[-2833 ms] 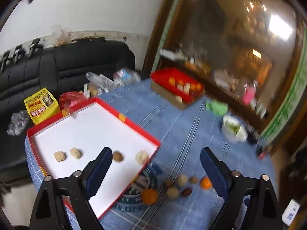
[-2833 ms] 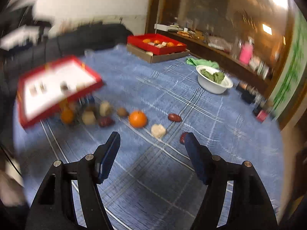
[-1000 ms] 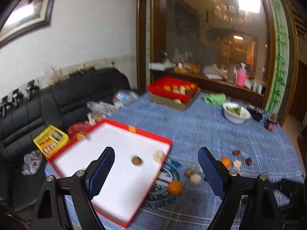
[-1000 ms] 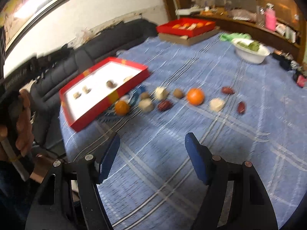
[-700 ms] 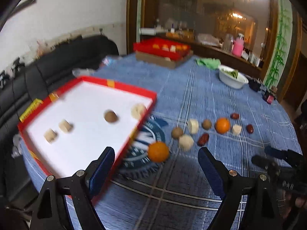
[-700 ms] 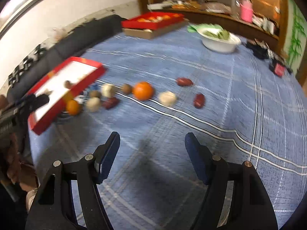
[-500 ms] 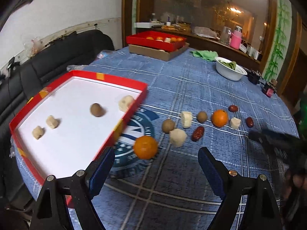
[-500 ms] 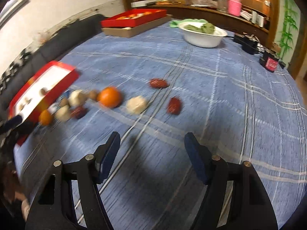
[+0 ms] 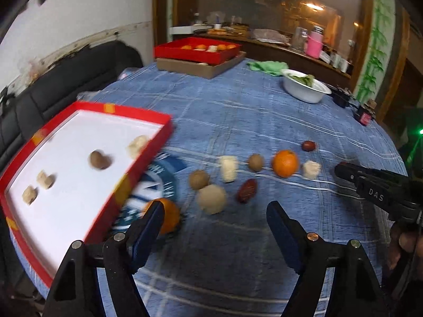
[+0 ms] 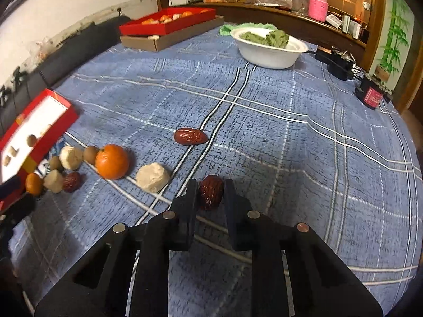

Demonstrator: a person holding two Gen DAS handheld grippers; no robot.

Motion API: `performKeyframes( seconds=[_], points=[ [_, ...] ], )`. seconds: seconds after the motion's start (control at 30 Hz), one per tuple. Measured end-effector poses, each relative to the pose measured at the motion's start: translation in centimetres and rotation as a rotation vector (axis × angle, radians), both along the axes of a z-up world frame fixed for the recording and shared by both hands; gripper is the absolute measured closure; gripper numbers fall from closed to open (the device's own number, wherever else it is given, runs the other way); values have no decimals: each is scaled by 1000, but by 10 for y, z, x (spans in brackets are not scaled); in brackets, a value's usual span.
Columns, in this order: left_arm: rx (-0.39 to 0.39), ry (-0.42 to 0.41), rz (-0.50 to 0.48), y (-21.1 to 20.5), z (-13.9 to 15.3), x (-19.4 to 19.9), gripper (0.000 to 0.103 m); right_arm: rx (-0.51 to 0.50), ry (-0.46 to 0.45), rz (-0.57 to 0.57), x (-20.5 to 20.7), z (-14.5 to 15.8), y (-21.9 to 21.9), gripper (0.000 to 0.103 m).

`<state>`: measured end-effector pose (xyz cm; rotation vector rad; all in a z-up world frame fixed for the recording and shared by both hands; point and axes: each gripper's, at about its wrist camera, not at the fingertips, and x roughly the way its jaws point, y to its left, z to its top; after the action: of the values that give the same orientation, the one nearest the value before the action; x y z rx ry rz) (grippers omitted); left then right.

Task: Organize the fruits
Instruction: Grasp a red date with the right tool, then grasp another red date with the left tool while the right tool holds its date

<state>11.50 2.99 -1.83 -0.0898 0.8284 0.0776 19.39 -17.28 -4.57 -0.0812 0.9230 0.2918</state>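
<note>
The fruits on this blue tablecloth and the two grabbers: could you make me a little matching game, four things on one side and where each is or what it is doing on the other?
Things
1. right gripper
2. left gripper
3. white bowl
4. brown round fruit

States
A. holds green leaves
B. lies inside the near red tray
C. closed on a red date
D. open, holding nothing

Pairs: 1-C, 2-D, 3-A, 4-B

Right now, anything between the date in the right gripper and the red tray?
Yes. Loose fruit lies between the red date in the right gripper and the red tray: a pale lump, an orange, then smaller pieces.
</note>
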Motion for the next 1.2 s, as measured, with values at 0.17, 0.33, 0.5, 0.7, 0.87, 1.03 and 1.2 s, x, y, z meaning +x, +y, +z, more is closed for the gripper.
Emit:
performKeyframes(
  seconds=[0.17, 0.33, 0.5, 0.7, 0.87, 1.03, 1.2],
  points=[
    [48, 12, -69, -28, -5, 27, 45, 53, -26, -3, -10, 8, -10, 85],
    [83, 60, -86, -28, -18, 49, 61, 93, -38, 8, -13, 12, -13, 85],
    [110, 73, -120, -33, -20, 50, 85, 115, -32, 26, -13, 12, -13, 85],
    [139, 66, -146, -37, -18, 43, 85, 119, -36, 31, -15, 14, -11, 85],
    [150, 47, -188, -39, -17, 31, 86, 114, -45, 37, -19, 18, -9, 85],
    [109, 25, -193, -41, -10, 18, 87, 112, -57, 44, -33, 22, -8, 85],
    [69, -22, -184, -45, 5, 3, 87, 106, -57, 29, -46, 22, -14, 85]
  ],
)
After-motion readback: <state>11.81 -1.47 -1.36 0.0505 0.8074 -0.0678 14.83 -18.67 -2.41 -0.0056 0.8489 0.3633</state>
